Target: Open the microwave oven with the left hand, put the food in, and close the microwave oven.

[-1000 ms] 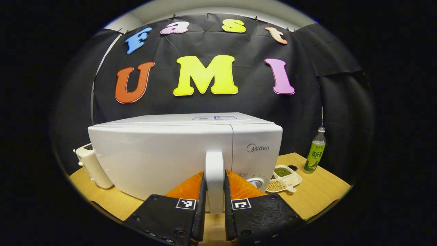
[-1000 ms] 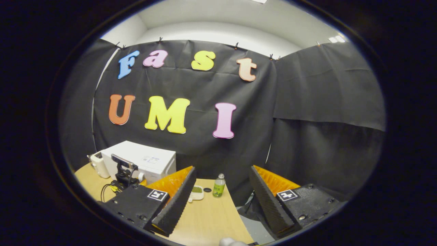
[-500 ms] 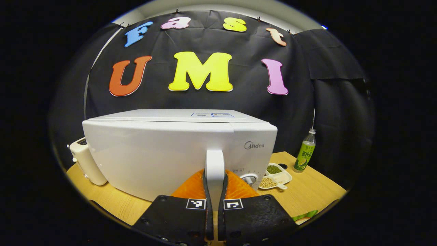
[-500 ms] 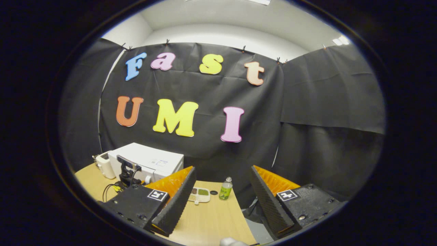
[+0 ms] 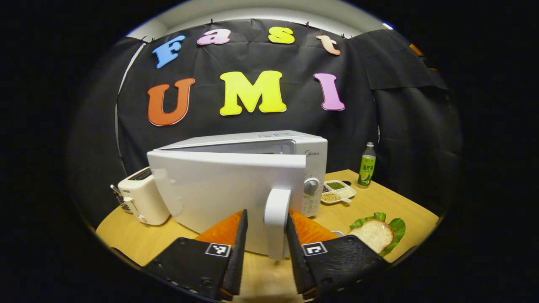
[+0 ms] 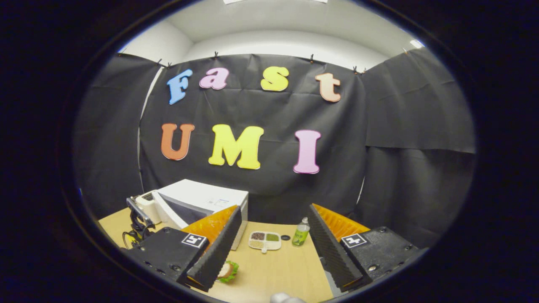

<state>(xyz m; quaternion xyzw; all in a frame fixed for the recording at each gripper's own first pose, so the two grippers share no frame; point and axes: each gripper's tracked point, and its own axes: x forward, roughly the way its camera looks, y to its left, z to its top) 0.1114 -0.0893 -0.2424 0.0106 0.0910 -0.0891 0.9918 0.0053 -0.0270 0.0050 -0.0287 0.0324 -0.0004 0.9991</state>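
The white microwave (image 5: 309, 153) stands on the wooden table with its door (image 5: 223, 189) swung partly open toward me. The door's white upright handle (image 5: 276, 219) sits between the fingers of my left gripper (image 5: 267, 216), which is open, with a gap showing on the handle's left side. The food, a slice of bread on lettuce (image 5: 372, 233), lies on the table to the right of the door. In the right gripper view the microwave (image 6: 206, 198) is at the far left and the bread (image 6: 227, 270) lies near. My right gripper (image 6: 274, 209) hangs open over the table, holding nothing.
A cream toaster (image 5: 141, 198) stands left of the microwave. A white divided dish of beans (image 5: 338, 191) and a green bottle (image 5: 366, 166) sit at the back right, also seen as dish (image 6: 264, 240) and bottle (image 6: 300, 233). The table's edge (image 5: 421, 219) runs close on the right.
The microwave door has swung from closed to partly open. My left gripper, shut on the handle half a second ago, has spread its fingers. The bread has come into both views.
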